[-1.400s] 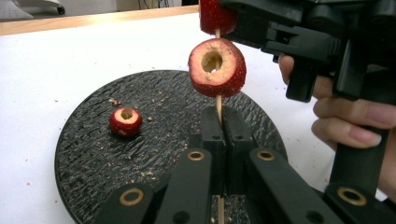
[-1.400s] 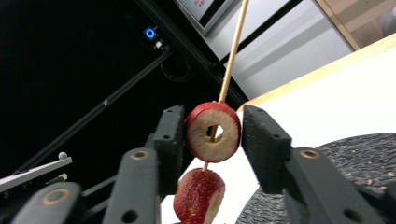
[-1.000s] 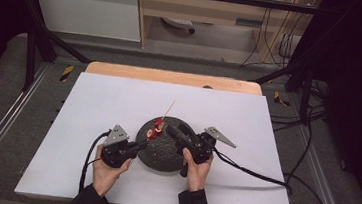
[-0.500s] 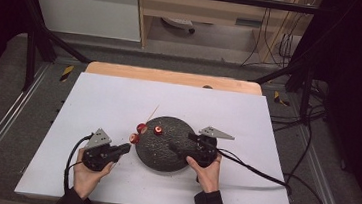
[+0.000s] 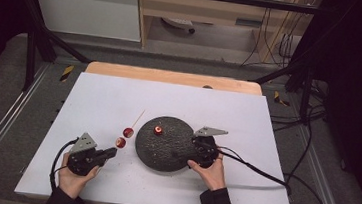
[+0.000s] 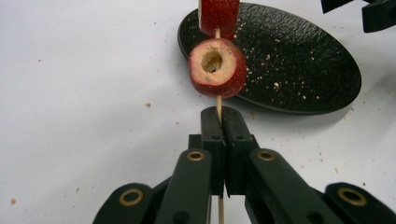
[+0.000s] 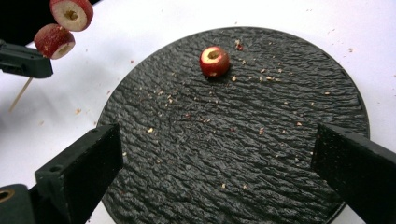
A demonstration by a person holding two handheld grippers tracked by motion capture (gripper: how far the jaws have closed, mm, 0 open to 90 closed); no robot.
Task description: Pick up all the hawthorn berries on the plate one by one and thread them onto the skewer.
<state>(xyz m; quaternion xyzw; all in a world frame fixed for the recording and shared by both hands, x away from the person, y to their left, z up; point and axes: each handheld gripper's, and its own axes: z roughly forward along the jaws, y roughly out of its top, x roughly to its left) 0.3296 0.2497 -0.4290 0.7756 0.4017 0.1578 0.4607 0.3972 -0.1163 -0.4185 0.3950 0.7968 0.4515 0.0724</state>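
My left gripper is shut on a thin wooden skewer just left of a round black plate. Two cored red fruit pieces are threaded on the skewer above the closed jaws; they also appear in the high view, held off the plate. A third cored red fruit lies loose on the far part of the plate. My right gripper hangs open over the plate's near right side, jaws wide apart with nothing between them. It is also visible from above.
Crumbs dot the plate and the white table top. A wooden strip runs along the table's far edge. A black cable trails right from my right gripper. The metal frame rails stand beyond the table.
Both grippers were together over the plate. My left gripper has pulled away to the left with the skewer and two fruits. One fruit now lies on the plate and my right gripper has drawn back.
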